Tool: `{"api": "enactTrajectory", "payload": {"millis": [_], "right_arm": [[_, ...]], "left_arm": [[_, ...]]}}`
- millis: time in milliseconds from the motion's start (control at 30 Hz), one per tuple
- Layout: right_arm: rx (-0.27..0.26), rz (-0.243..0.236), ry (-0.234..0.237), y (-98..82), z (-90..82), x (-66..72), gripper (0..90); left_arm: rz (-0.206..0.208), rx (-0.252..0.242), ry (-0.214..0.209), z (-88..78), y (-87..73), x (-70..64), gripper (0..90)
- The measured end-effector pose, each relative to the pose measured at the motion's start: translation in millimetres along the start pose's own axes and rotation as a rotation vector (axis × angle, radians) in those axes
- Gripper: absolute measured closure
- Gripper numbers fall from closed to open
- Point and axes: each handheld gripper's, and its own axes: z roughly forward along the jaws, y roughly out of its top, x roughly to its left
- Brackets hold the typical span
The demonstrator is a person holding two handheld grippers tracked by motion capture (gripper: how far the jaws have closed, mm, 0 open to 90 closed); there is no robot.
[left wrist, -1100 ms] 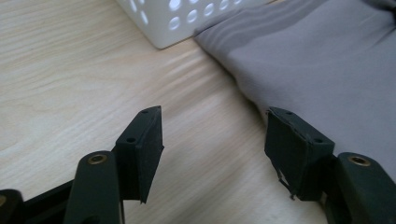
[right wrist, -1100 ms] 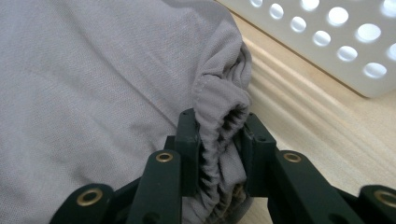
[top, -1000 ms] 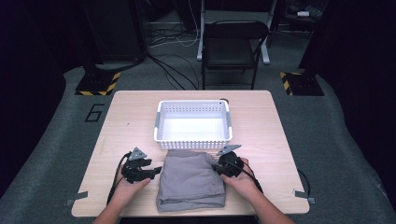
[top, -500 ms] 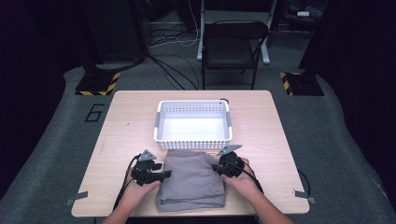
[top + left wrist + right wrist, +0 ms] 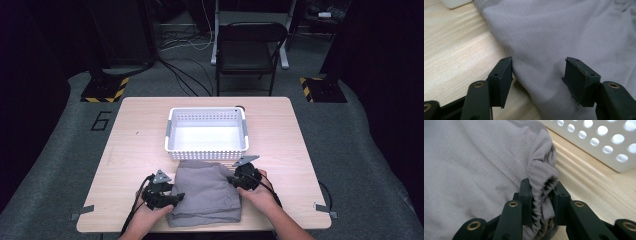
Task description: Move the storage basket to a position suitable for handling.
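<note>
**Grey cloth pinched at one side, straddled at the other**

The wooden worktop (image 5: pixel 125 150) carries a white perforated basket (image 5: pixel 207 150) near its middle, with bare wood to both sides of it and behind. Just in front of the basket, touching or nearly touching its near wall, lies the folded grey cloth (image 5: pixel 205 192), its front edge close to the worktop's near edge. Beyond the worktop a dark folding chair (image 5: pixel 247 52) stands on the grey floor.

The high view gives the layout: the right hand-held gripper (image 5: pixel 239 176) sits at the cloth's right edge, the left hand-held gripper (image 5: pixel 172 197) at its left front corner. The gripper views add the detail. In the right gripper view the jaws are clenched on a bunched, gathered hem of the cloth (image 5: pixel 474 170), the basket's holed wall (image 5: pixel 599 140) just beside. In the left gripper view the left hand-held gripper (image 5: pixel 537 72) stands released, jaws apart and just widened, one fingertip (image 5: pixel 502 75) over bare wood at the cloth's edge, the other on the fabric, the fold between them.
</note>
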Motion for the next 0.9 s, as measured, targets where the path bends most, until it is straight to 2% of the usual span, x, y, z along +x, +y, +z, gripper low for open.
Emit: {"api": "enactTrajectory", "payload": {"millis": [67,133,267,300,333,400,433,467,533,667,800,867,900], "right_arm": [[0.003,0.006,0.003,-0.1,-0.1,0.1,73.3],[0.003,0.008,0.005,-0.3,-0.1,0.2,73.2],[0.002,0.013,0.004,-0.7,0.1,-0.3,73.1],[0.001,0.012,0.004,-0.8,0.1,-0.4,73.0],[0.001,0.011,0.004,-0.8,0.1,-0.5,73.0],[-0.001,0.013,0.001,-1.0,0.4,-0.5,72.8],[-0.003,0.015,0.0,-0.8,0.5,-0.6,72.8],[-0.005,0.024,-0.001,-0.7,0.7,0.1,72.8],[-0.004,0.026,-0.003,-0.7,0.8,0.2,72.7],[0.002,0.024,0.0,-0.9,0.6,-0.1,72.8],[0.0,0.01,-0.003,-0.9,0.9,-0.8,73.1],[0.0,0.029,-0.002,-0.7,1.2,0.2,73.3],[0.001,0.016,0.0,-0.7,0.8,-1.0,73.4]], "left_arm": [[-0.004,0.006,0.012,1.1,-1.1,-1.5,38.3],[-0.027,0.01,0.01,2.1,-2.7,-1.5,37.3],[-0.033,0.027,0.004,2.8,-3.9,0.3,35.0],[-0.046,0.031,0.0,3.7,-4.5,-0.2,34.4],[-0.044,0.016,0.005,4.9,-4.8,-0.9,33.8],[-0.02,0.015,0.014,5.3,-4.8,-1.6,33.9],[-0.029,0.007,0.017,6.3,-5.4,-3.9,34.1],[-0.014,0.006,0.022,6.6,-5.4,-4.8,34.7],[0.012,0.002,0.022,7.1,-5.4,-5.9,38.2],[0.013,-0.009,0.001,8.0,-4.4,-8.3,50.3],[-0.016,0.0,-0.048,8.8,-2.7,-6.7,65.2],[-0.034,-0.002,-0.061,9.9,-1.9,-6.6,69.5],[-0.043,0.0,-0.066,9.9,-1.7,-6.8,71.1]]}}
